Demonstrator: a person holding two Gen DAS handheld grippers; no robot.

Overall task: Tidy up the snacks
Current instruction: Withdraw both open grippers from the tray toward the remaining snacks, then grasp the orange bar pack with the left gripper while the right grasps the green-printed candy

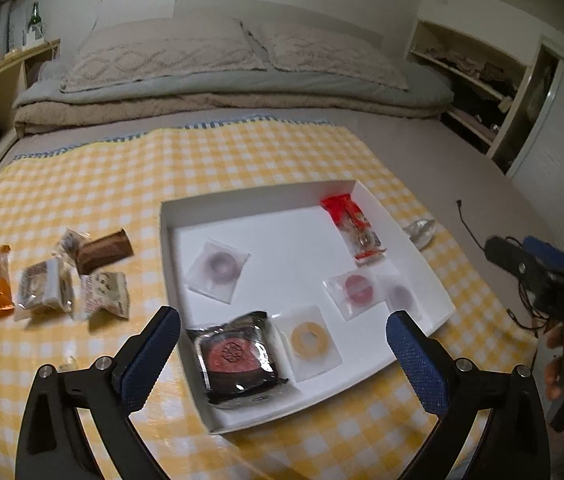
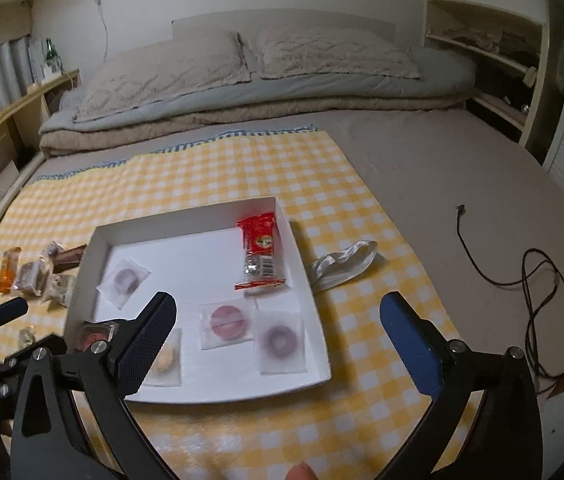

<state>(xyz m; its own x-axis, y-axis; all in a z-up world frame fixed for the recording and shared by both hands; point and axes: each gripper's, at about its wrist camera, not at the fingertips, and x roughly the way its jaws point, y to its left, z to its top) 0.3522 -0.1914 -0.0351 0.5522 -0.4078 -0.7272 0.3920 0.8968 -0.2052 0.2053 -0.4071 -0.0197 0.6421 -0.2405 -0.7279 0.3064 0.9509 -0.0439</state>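
Lying on a yellow checked cloth (image 1: 242, 168) on a bed (image 2: 441, 168), a white tray (image 1: 170, 248) with snacks inside. Hanging above the tray's near edge, the left gripper (image 1: 282, 344), blue pads (image 1: 150, 360) spread as wide as can be, holding nothing. Right between those pads, down in the tray's near corner, a black pack with a red round cake (image 1: 238, 360), not touched by either pad. Beside it, a clear bag with a yellow ring (image 1: 307, 340). Farther in, a pink ring bag (image 1: 355, 290), a purple ring bag (image 1: 401, 296) touching it, and another purple ring bag (image 1: 218, 268) nearer the left wall. Up at the far right corner, a red snack pack (image 1: 351, 226). Out on the cloth to the left of the tray, well apart from both claws, a little heap of snacks: an orange bar (image 1: 0, 280), a brown bar (image 1: 102, 254) and some clear packs (image 1: 46, 288). Hanging over the tray's near right part, the right gripper (image 2: 278, 344), also spread wide and empty, tilted down at the tray, pink ring bag (image 2: 226, 322) and purple ring bag (image 2: 280, 338) showing between its pads. Just outside the tray's right wall, a crumpled white wrapper (image 2: 341, 264). Farther right on the bed, a black cord (image 2: 521, 276). At the very bottom, a fingertip (image 2: 301, 472) of the person.
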